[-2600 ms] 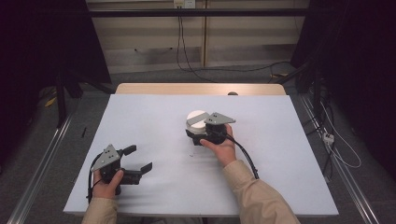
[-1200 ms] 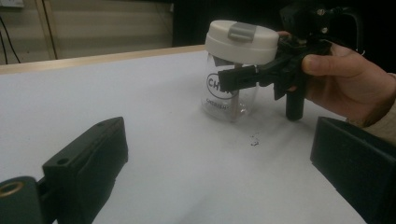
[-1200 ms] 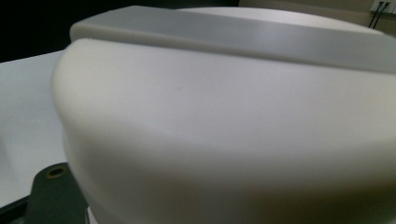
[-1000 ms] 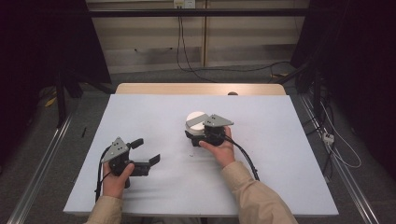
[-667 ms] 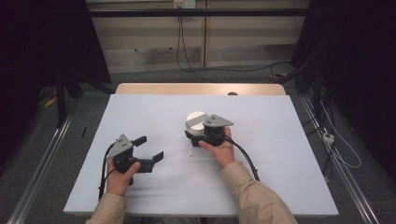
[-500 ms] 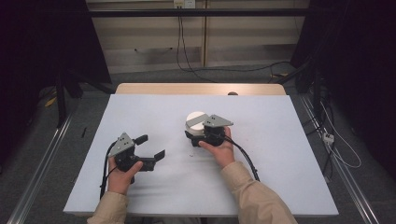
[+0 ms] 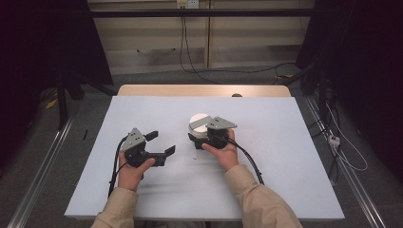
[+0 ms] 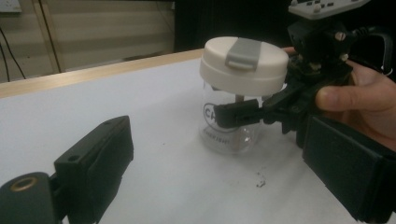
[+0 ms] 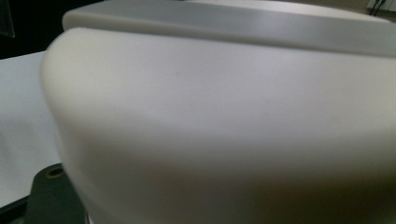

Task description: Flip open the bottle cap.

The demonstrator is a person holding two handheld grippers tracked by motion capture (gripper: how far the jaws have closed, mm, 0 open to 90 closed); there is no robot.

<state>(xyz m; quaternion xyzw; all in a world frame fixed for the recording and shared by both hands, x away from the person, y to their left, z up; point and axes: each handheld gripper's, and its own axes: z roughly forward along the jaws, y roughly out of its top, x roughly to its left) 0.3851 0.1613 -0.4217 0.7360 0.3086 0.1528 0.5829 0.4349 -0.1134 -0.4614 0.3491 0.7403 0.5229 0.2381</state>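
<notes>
A clear glass jar (image 8: 229,137) with a cream lid (image 8: 243,63) and a grey tab stands upright on the white table (image 7: 285,142), near its middle. From above, the lid (image 7: 198,119) shows just beyond my right gripper (image 7: 196,137). That gripper is shut on the jar's glass body below the lid, and one of its black fingers (image 8: 238,114) crosses the jar's front. The lid (image 9: 224,116) sits very close in the right gripper view. My left gripper (image 7: 161,142) stands open to the left of the jar, apart from it, with nothing between its fingers (image 8: 93,163).
A small speck of debris (image 8: 259,181) lies on the table in front of the jar. A wooden edge (image 7: 204,90) runs along the table's far side. Metal rails (image 7: 351,180) flank the table on the floor, with cables beyond them.
My left gripper has moved right and slightly forward, closer to the jar, staying open. The right gripper and the jar have kept still.
</notes>
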